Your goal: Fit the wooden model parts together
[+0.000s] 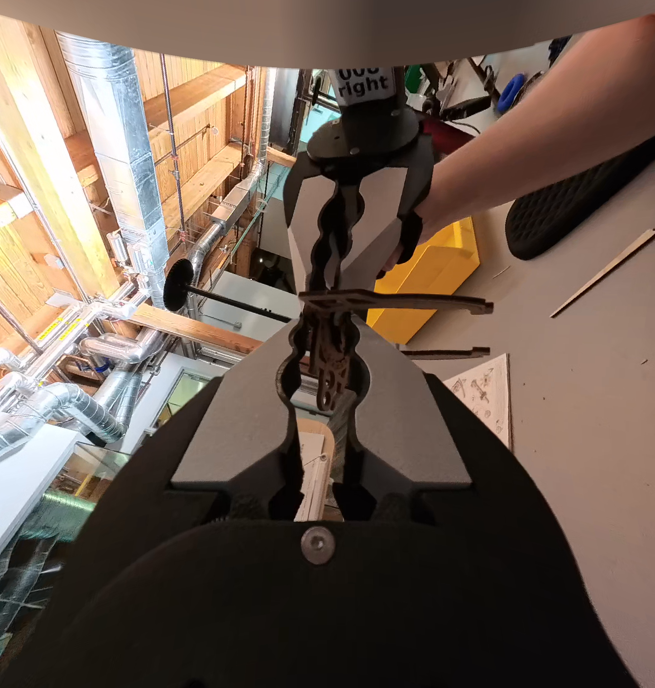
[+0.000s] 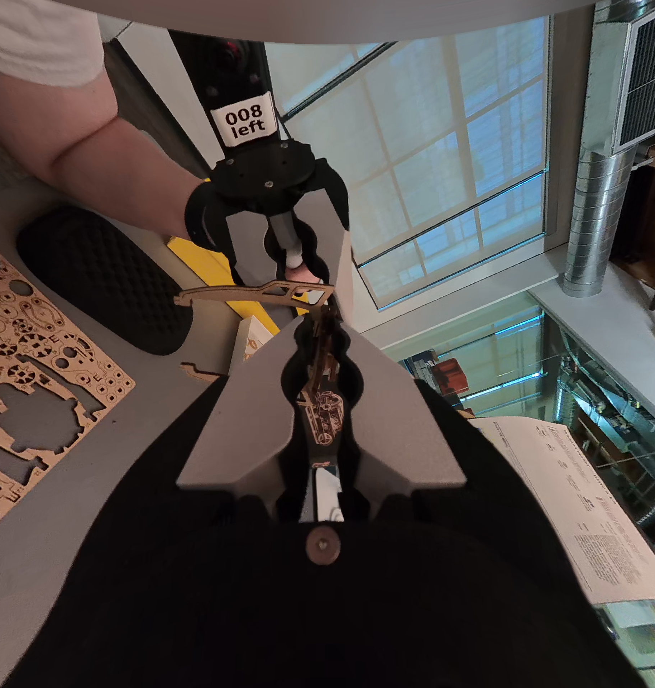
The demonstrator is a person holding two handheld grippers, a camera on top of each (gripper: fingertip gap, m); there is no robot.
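Observation:
My left gripper point(image 1: 325, 323) is shut on a flat wooden part with cut-outs point(image 1: 329, 372). My right gripper point(image 2: 320, 319) is shut on a thin wooden part seen edge-on point(image 2: 320, 353). The two grippers face each other, tips almost touching, raised off the table. The right gripper point(image 1: 323, 284) shows at the top of the left wrist view, the left gripper point(image 2: 320, 292) at the top of the right wrist view. A long wooden strut point(image 1: 411, 301) point(image 2: 251, 294) sticks out sideways where the tips meet. A black rod with a gear point(image 1: 177, 286) sticks out the other way.
On the grey table point(image 1: 579, 446) lie a yellow bin point(image 1: 430, 283), a black mat point(image 1: 579, 208), a loose strut point(image 1: 445, 352), a thin wooden strip point(image 1: 601, 273) and an instruction sheet point(image 1: 486, 394). A laser-cut wooden sheet point(image 2: 39, 372) lies at the left. Both grippers' tips are close together, under 4 cm apart.

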